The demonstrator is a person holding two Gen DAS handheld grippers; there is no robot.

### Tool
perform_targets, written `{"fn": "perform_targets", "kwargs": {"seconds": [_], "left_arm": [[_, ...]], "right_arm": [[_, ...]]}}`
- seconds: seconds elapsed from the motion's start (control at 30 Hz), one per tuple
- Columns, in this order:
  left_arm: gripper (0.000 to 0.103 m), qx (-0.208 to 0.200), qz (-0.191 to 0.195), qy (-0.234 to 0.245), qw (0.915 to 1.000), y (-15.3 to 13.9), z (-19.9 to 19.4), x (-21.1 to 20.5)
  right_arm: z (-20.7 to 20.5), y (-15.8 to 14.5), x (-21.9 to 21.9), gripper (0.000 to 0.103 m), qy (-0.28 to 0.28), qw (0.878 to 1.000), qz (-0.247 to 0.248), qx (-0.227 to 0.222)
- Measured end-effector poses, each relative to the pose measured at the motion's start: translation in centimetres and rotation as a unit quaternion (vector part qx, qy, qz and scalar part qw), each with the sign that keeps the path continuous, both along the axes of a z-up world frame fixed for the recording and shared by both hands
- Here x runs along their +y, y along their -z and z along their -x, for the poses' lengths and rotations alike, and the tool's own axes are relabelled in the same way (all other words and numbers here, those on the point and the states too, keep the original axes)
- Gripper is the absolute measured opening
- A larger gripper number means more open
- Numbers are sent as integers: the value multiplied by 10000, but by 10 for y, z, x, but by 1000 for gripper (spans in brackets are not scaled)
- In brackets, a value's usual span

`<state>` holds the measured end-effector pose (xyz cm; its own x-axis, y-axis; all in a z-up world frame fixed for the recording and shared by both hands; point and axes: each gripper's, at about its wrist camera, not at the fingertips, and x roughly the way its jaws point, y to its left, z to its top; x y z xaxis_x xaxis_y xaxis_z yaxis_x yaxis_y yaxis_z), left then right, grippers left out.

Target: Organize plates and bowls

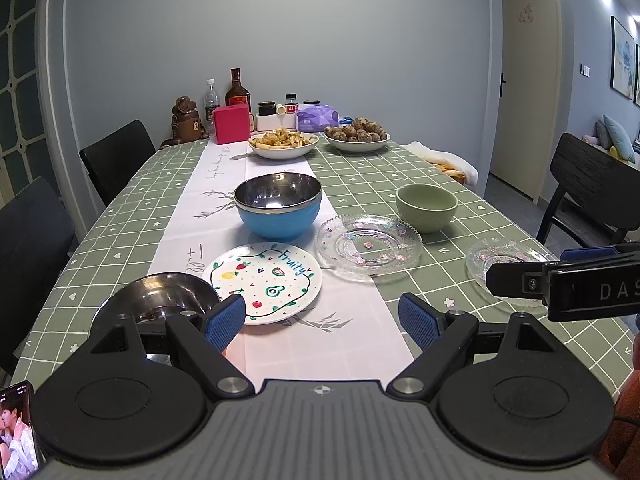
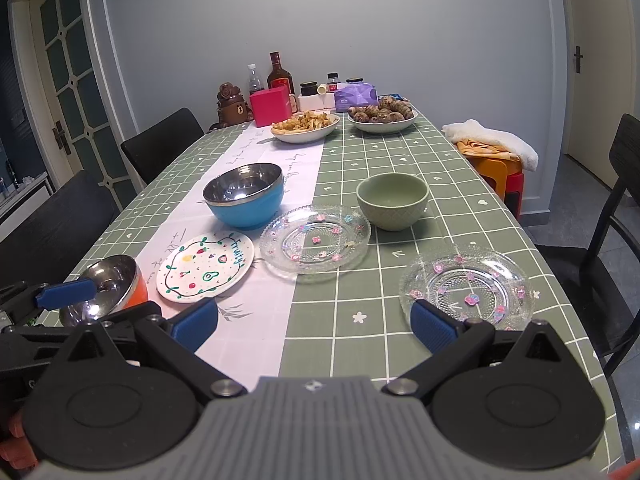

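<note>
Counter (image 1: 400, 168) under a green checked cloth with a white runner down the middle; 2 wrist views, both looking along its length.

Left claw (image 1: 322, 322): blue-padded fingers spread wide, nothing between them, held above the near end of the runner. Right claw (image 2: 314, 322): likewise spread wide and empty, above the near edge of the cloth.

Task items, near to far:
- Small steel-lined bowl with orange outer wall (image 2: 106, 286), near left corner, just beside the left claw's left finger.
- White round plate with painted fruit and the word "Fruity" (image 1: 266, 282), on the runner, just right of the orange bowl; whether they touch, cannot tell.
- Clear pressed-glass plate with small pink flowers (image 2: 466, 286), near right, directly ahead of the right claw's right finger (image 2: 432, 326).
- 2nd clear glass flowered plate (image 2: 314, 240), centre, straddling the runner edge, beside the fruit plate.
- Blue bowl with steel lining (image 1: 278, 208), on the runner behind the fruit plate.
- Pale green ceramic bowl (image 2: 392, 200), on the cloth behind the 2nd glass plate, close to its rim.

All 6 stand separately, none stacked.

Far end: 2 white dishes of food (image 1: 282, 144), bottles and a red box.
</note>
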<state>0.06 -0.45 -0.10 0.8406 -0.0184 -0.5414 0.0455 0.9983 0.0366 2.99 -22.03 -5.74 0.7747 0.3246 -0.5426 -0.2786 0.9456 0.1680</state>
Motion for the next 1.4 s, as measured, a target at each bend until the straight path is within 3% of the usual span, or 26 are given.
{"fn": "perform_targets", "kwargs": {"seconds": [1.4], "left_arm": [[101, 115, 95, 17, 9999, 5, -3, 1]], "right_arm": [[-2, 3, -1, 100, 76, 9999, -6, 84]]}}
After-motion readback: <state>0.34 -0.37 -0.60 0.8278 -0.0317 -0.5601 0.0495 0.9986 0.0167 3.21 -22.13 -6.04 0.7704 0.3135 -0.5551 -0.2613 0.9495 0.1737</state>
